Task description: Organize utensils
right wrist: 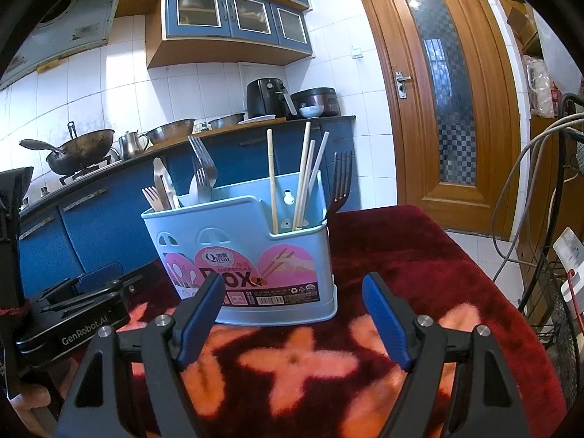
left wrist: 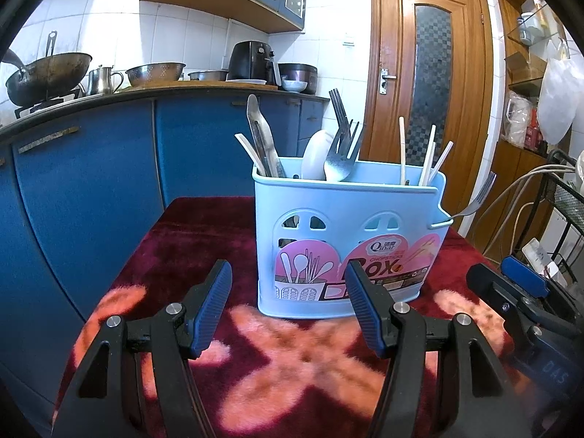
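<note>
A light blue plastic utensil box (left wrist: 346,241) with a pink label stands on a dark red cloth with pink flowers (left wrist: 292,357). It holds forks (left wrist: 341,153), a white spoon (left wrist: 315,155), a metal spatula (left wrist: 261,138) and several chopsticks (left wrist: 427,160). One fork (left wrist: 474,199) hangs outside its right end. My left gripper (left wrist: 288,292) is open and empty, just in front of the box. In the right wrist view the box (right wrist: 255,252) stands ahead, with chopsticks (right wrist: 303,175) in its right compartment. My right gripper (right wrist: 294,303) is open and empty before it.
Blue kitchen cabinets (left wrist: 91,189) with a wok (left wrist: 47,73), colander and air fryer (left wrist: 252,60) stand behind the table. A wooden door (left wrist: 430,84) is at the back right. A wire rack with cables (right wrist: 554,292) stands at the table's right edge.
</note>
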`<state>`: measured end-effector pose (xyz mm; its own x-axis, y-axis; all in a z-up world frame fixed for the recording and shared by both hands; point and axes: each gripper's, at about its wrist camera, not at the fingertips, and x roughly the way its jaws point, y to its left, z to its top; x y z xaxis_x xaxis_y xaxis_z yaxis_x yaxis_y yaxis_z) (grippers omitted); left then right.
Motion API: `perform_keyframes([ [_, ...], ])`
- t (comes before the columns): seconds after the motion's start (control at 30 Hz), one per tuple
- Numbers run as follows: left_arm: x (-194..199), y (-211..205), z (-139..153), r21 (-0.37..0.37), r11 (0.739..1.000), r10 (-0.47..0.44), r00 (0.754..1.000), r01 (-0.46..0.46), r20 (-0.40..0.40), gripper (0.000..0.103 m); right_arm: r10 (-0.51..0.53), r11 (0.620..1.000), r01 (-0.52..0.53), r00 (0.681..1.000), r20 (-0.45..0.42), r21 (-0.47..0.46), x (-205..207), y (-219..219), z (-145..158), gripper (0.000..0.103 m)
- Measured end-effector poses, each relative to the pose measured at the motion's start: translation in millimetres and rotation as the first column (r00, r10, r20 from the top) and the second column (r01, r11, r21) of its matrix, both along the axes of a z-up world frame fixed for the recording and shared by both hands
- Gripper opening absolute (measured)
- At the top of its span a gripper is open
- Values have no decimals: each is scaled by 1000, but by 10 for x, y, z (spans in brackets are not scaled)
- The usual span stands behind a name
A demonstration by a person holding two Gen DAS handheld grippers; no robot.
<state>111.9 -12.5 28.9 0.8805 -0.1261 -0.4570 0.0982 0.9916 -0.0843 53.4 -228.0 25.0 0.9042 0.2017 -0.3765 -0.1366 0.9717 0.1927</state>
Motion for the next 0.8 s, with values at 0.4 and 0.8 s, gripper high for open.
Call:
perform_keyframes([
  [0.4,-4,-13,1,-1,1000,-1,1000,1,2,66,0,1000,0,1000,1,-1,3,1,2,80],
  [0.8,8,-8,-4,-6,1000,-1,1000,1,3,66,0,1000,0,1000,1,-3,0,8,-4,80],
])
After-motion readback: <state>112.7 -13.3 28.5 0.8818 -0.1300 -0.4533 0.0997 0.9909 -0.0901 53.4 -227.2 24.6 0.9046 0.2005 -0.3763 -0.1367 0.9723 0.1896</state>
